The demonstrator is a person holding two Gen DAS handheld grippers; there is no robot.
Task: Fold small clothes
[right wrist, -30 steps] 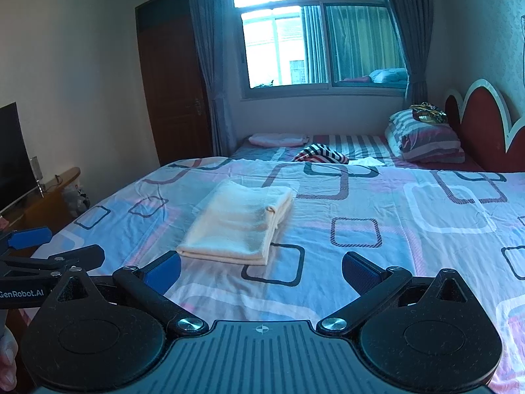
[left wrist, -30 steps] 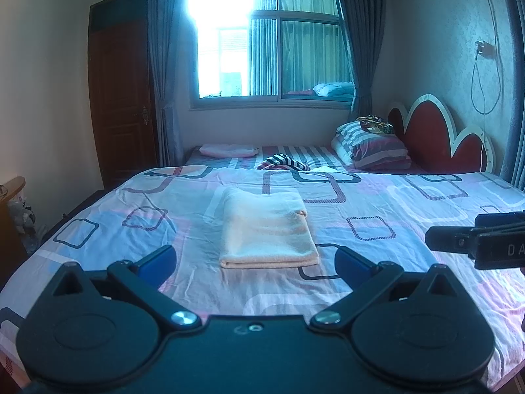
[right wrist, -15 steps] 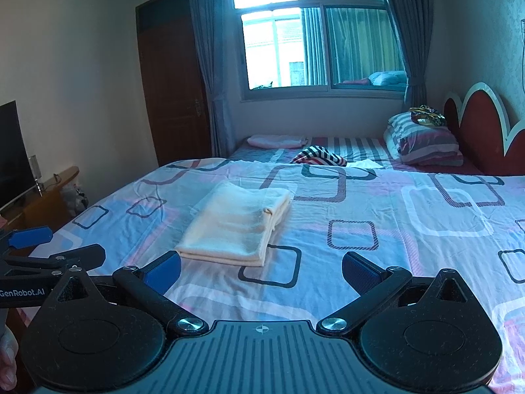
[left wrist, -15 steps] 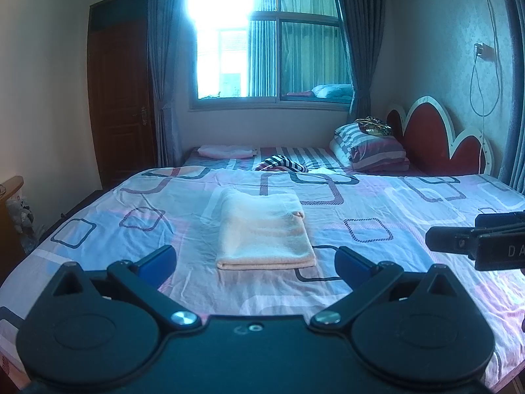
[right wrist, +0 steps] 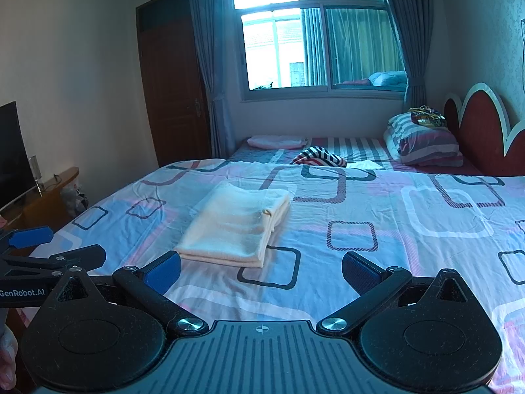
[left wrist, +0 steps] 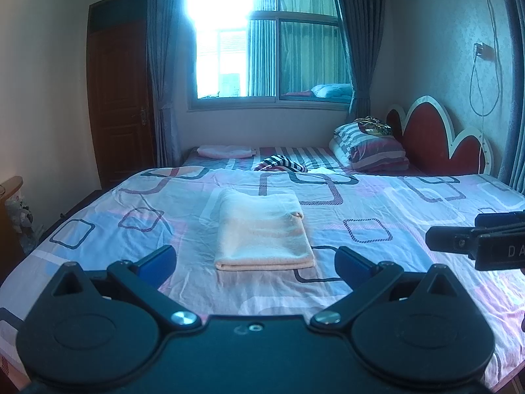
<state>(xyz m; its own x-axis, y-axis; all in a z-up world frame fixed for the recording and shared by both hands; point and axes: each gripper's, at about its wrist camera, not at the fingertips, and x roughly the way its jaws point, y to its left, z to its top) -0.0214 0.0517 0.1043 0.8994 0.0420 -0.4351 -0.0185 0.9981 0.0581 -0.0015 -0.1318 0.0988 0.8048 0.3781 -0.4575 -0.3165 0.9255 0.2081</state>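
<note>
Folded cream cloth [left wrist: 262, 229] lies flat on the bed [left wrist: 377, 210]. Left gripper [left wrist: 256, 259] and right gripper [right wrist: 261, 267] both hover short of it, fingers spread, empty.

A bed [left wrist: 377, 216] covered by a sheet printed with rounded squares carries a folded cream towel [left wrist: 262, 229] near its middle. Toward 12 o'clock lie a striped garment [left wrist: 280, 164] and, at 11, a pink folded cloth [left wrist: 224, 151]; striped pillows [left wrist: 370, 149] sit at 1 o'clock.
</note>
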